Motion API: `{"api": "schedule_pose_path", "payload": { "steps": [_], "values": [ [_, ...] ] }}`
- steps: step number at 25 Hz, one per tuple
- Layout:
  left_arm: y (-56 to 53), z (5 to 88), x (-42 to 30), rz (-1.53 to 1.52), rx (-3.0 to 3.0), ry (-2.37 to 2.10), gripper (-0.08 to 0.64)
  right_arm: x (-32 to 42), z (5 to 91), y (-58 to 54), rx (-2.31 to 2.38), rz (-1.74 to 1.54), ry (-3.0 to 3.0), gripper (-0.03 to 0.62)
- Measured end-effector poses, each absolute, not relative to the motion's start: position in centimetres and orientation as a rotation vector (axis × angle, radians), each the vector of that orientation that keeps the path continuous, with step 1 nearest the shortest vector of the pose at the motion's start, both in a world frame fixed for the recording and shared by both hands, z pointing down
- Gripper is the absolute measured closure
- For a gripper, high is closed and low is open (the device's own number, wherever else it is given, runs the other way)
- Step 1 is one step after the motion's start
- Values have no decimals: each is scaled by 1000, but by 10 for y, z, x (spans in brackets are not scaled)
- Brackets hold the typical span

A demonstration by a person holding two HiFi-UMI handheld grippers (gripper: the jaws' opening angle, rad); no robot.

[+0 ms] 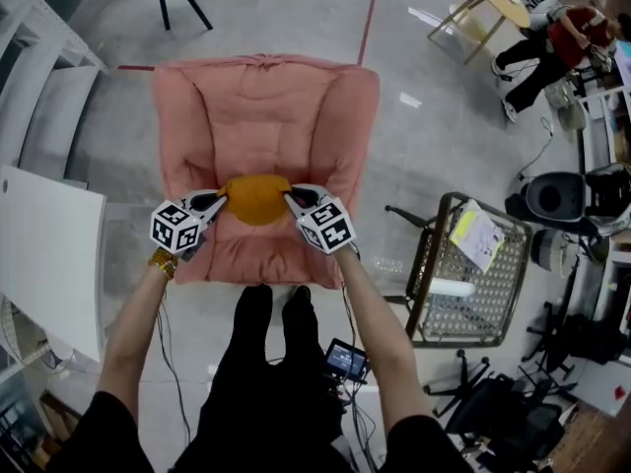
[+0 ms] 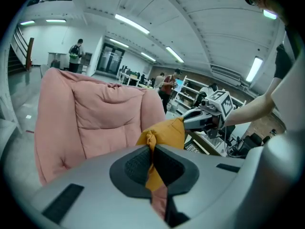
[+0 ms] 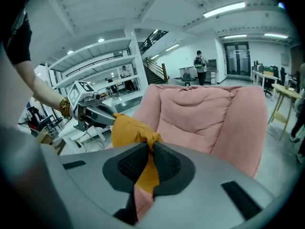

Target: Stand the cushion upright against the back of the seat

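A small mustard-yellow cushion [image 1: 256, 198] hangs between my two grippers over the seat of a pink padded chair [image 1: 266, 116]. My left gripper [image 1: 221, 201] is shut on the cushion's left corner [image 2: 151, 142]. My right gripper [image 1: 289, 198] is shut on its right corner [image 3: 148, 138]. In both gripper views the pinched yellow fabric runs between the dark pads. The chair's backrest [image 2: 102, 109] rises behind the cushion, also seen in the right gripper view [image 3: 209, 113]. The cushion sits low, near the front half of the seat.
A wire-mesh chair [image 1: 463, 274] with papers stands to the right. A white tabletop [image 1: 49, 254] lies at the left. A small monitor [image 1: 347, 361] with cables sits on the floor by my feet. People and desks are at the far right [image 1: 562, 28].
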State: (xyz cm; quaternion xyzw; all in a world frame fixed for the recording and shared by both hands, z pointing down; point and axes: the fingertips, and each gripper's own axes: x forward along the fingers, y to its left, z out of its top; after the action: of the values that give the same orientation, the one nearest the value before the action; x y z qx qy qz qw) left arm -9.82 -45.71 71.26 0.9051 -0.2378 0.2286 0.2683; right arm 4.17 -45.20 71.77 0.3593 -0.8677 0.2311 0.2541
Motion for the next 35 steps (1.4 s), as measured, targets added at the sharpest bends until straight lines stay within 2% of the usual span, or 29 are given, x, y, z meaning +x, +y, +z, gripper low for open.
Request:
{"api": "schedule_pose_path", "payload": {
  "steps": [9,24,35],
  "values": [
    [-506,771,-101,703,2359,-688,538,38,780,-488,1018,731,-2253,548],
    [-576,816,-108,690,2252,-842,535,34,821,-556,1141,840,-2138,548],
    [-579,823,-128,695,2241,-928,469,46,824,-565,1260,743,-2081,522]
  ]
}}
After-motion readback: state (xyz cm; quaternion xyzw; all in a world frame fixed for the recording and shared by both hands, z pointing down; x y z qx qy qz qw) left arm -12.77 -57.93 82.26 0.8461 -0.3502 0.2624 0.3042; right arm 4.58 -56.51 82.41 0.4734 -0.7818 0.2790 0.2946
